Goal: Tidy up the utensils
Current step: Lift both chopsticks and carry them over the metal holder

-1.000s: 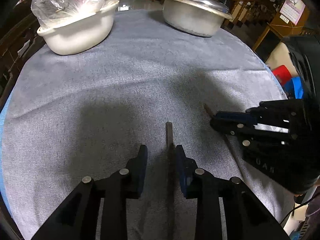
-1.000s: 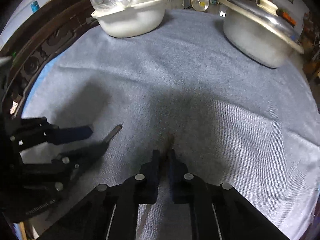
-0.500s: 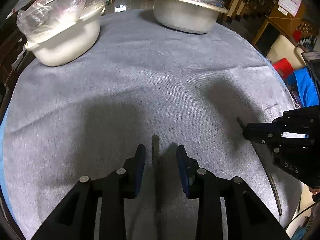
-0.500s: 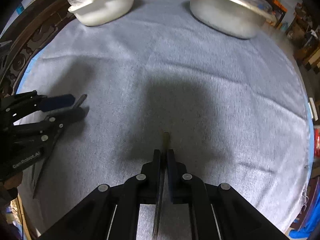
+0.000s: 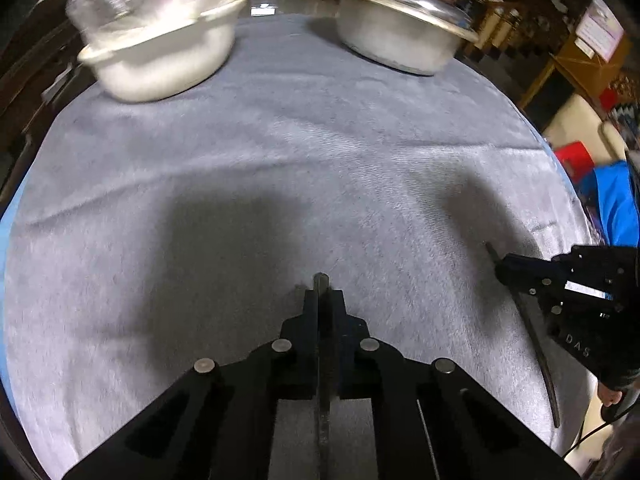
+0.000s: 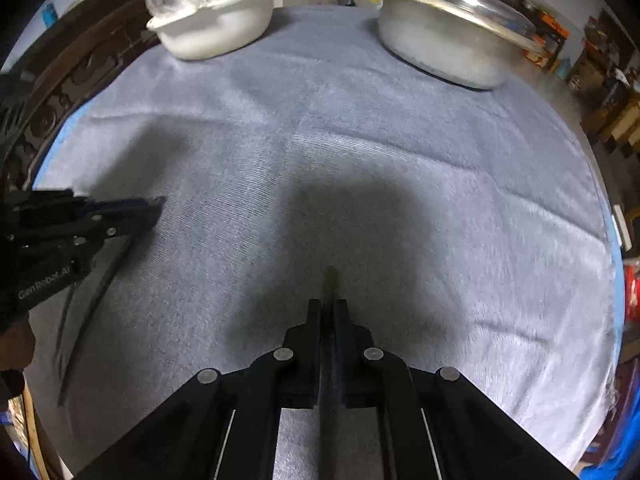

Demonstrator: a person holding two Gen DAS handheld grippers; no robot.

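Observation:
My left gripper (image 5: 322, 296) is shut on a dark chopstick (image 5: 321, 280) whose tip pokes out just past the fingertips, above the grey cloth. My right gripper (image 6: 328, 305) is shut on a second dark chopstick (image 6: 330, 278), tip poking forward. In the left wrist view the right gripper (image 5: 505, 270) sits at the right with its chopstick (image 5: 536, 344) running back toward the table edge. In the right wrist view the left gripper (image 6: 154, 207) sits at the left with its chopstick (image 6: 100, 280) trailing back.
A grey cloth (image 5: 280, 152) covers the round table. A white bowl with a plastic bag (image 5: 160, 40) stands at the far left. A lidded metal pot (image 5: 400, 32) stands at the far right. Furniture and a blue item (image 5: 616, 204) lie beyond the right edge.
My left gripper has closed on its chopstick; it was open around it before. Both grippers have moved apart and lifted slightly, each holding its chopstick.

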